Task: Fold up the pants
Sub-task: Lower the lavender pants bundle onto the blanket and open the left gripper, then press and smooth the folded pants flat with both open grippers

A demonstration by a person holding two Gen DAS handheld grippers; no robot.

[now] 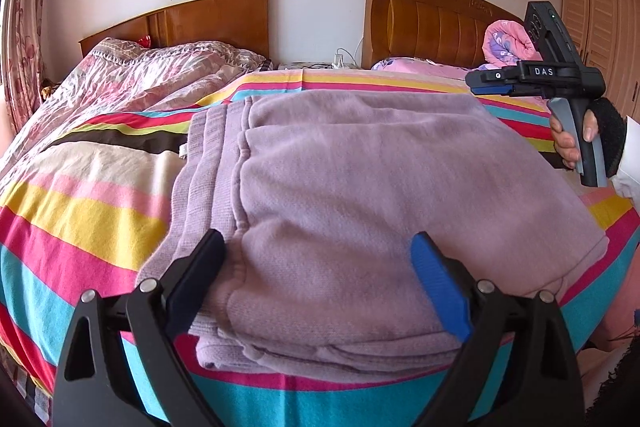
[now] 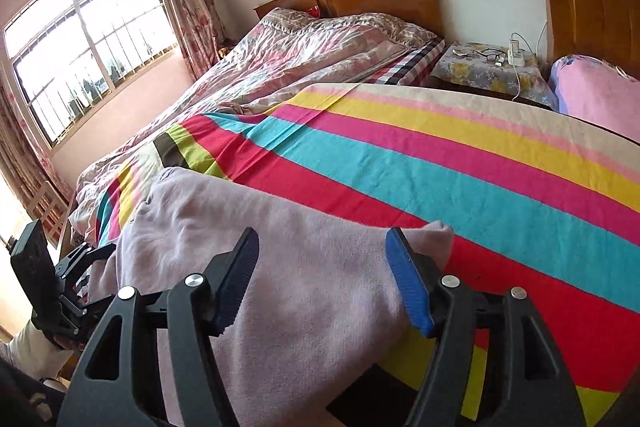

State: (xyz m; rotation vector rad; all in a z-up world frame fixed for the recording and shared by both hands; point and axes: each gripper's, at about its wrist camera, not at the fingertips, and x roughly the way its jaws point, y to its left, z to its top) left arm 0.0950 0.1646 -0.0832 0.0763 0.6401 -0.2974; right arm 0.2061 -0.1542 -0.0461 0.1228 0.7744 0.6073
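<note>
The lilac pants [image 1: 340, 195] lie folded in a thick stack on the striped bedspread [image 1: 80, 211], waistband to the left. My left gripper [image 1: 316, 279] is open and empty, its fingers just above the near edge of the stack. My right gripper [image 1: 486, 83] shows in the left wrist view at the far right, held in a hand above the far right corner of the pants. In the right wrist view the right gripper [image 2: 324, 275] is open and empty over the pants [image 2: 280, 267]. The left gripper's body [image 2: 52, 287] shows at the left edge there.
A second bed with a floral quilt [image 2: 304, 55] lies to the left. A nightstand [image 2: 488, 67] with glasses and a charger stands between two wooden headboards [image 1: 432, 23]. A pink pillow [image 2: 596, 91] lies at the far right. A window [image 2: 80, 47] is at the left.
</note>
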